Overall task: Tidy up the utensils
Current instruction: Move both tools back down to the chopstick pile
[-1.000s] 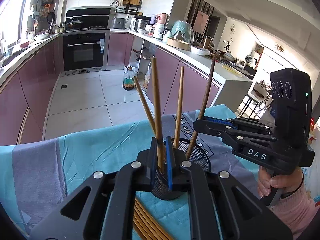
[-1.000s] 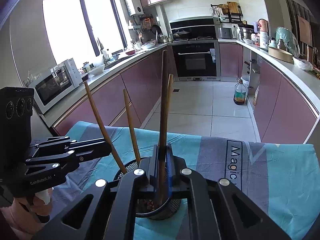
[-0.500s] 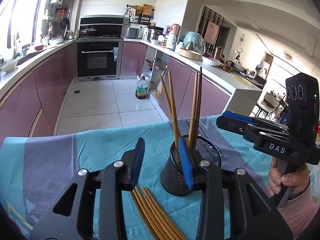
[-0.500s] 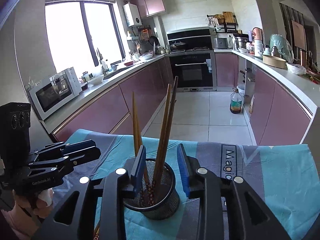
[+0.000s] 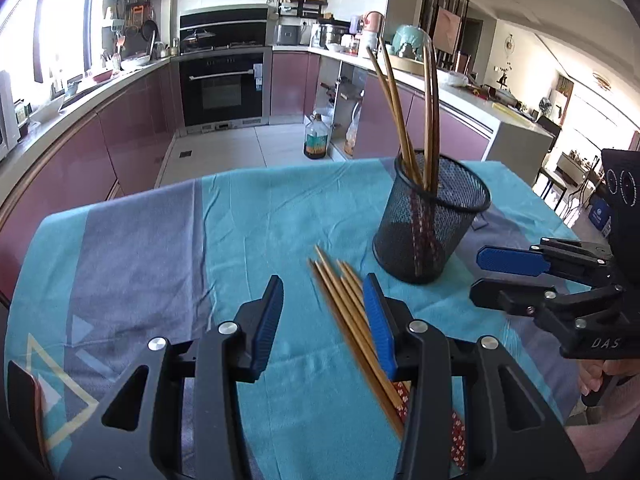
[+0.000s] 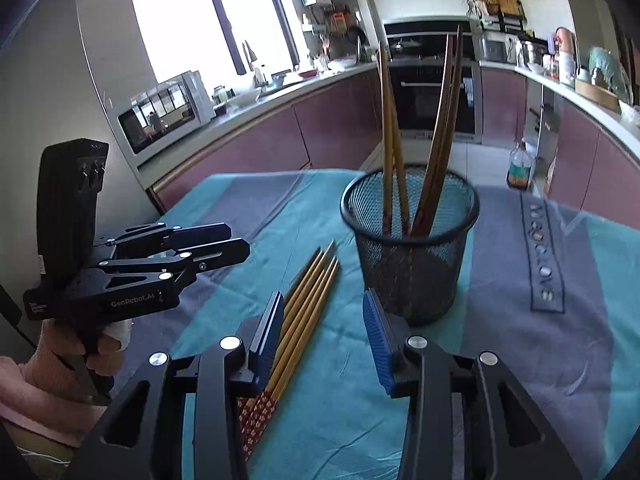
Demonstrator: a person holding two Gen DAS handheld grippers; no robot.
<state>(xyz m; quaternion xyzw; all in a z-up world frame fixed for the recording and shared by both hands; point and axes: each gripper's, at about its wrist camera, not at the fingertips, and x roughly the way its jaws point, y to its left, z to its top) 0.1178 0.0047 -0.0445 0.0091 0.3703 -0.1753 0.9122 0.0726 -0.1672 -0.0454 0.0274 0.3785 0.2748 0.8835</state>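
Your left gripper (image 5: 323,320) and right gripper (image 6: 324,338), jaws just opened and empty, partly hide the loose chopsticks (image 6: 306,316) beside the mesh holder (image 6: 412,248).

Both tools are matte black plastic, angular, with triangular cut-outs in their arms and round silver screw heads at the pivots. The left gripper (image 5: 322,320) carries ribbed blue pads (image 5: 267,322) on its fingers; the right gripper (image 6: 323,334) has the same blue lining. White lettering shows on each body: "GenRobot.AI" on the left, "DAS" on the right. A pink sleeve (image 6: 24,396) covers each wrist.
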